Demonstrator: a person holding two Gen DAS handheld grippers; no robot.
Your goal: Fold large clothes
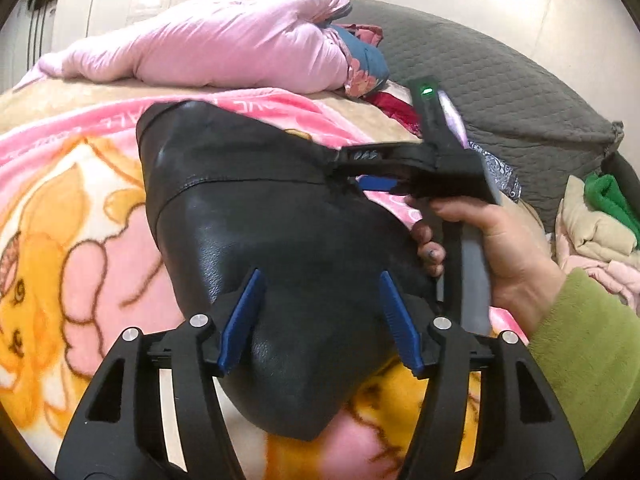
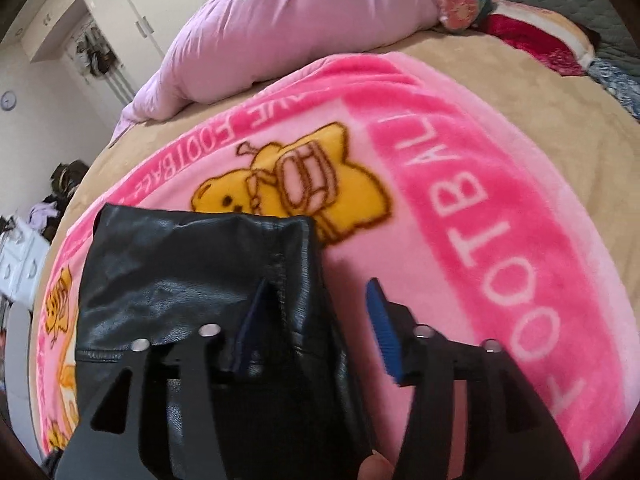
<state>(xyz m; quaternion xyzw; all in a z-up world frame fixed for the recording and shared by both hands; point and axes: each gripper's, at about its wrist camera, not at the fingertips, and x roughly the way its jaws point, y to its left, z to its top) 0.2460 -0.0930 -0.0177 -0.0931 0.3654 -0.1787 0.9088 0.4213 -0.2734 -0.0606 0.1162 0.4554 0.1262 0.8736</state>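
garment: black leather-look jacket (image 1: 256, 240), lying on the pink cartoon blanket (image 1: 60, 208) on the bed, bunched into a partly folded lump; no clean rectangle yet as far as I can judge
left gripper (image 1: 320, 320): mine, jaws spread wide, blue pads (image 1: 242, 320) either side of the near part of the jacket, not pinching; hovering over it, probably lining up a grab on the near end
right gripper (image 2: 316, 328): jaws apart, left pad (image 2: 252, 328) tucked into a fold at the jacket's right edge, right pad (image 2: 382, 336) out over bare blanket; nothing clamped
right gripper from left view: comes in from the right at the jacket's far right edge (image 1: 404, 168), held by my right hand (image 1: 492, 248)
why so: one tool at each end, likely so the jacket can be lifted and doubled over evenly
blanket role: flat soft work surface, jacket sits mid-left of it
far side: pink duvet (image 1: 208, 40) heaped at the far edge, well apart from the jacket
right side: pile of other clothes (image 1: 600, 220), apart from the work area, probably waiting
risk: slick material, could slip from a shallow pinch
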